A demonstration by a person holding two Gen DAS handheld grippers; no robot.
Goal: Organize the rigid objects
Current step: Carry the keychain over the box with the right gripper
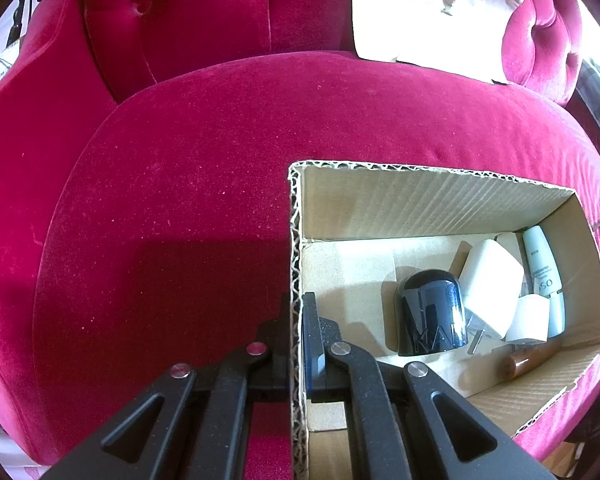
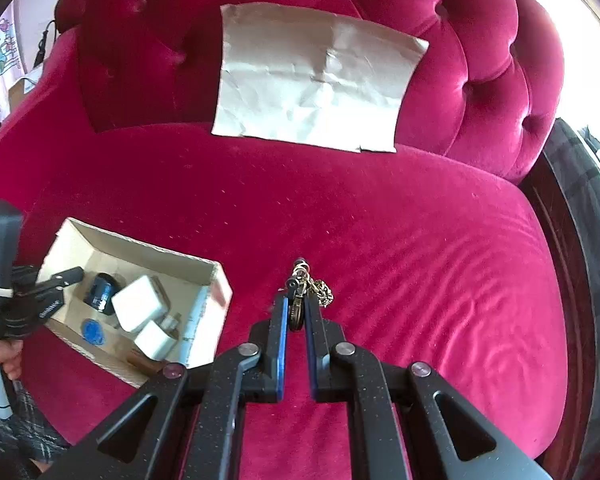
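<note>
The sofa cushion point(image 2: 400, 240) ahead of the fingers is deep crimson velvet; the paper sheet point(image 2: 320, 80) beyond them is pale cream. The cardboard box point(image 1: 420, 200) is tan with a corrugated rim. Right of the left gripper's fingers lie a glossy black cap point(image 1: 430, 312), white blocks point(image 1: 492, 284) and a pale blue tube point(image 1: 542, 268). The right gripper point(image 2: 296, 312) has black arms and blue pads clamping a brass-coloured chain trinket point(image 2: 304, 288).

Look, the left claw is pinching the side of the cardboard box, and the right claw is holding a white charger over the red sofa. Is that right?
Almost. The left claw does pinch the cardboard box wall. But the right claw holds a small metal trinket on a chain, not a charger, over the red sofa. The right wrist view shows it. The white chargers are in the box.
</note>
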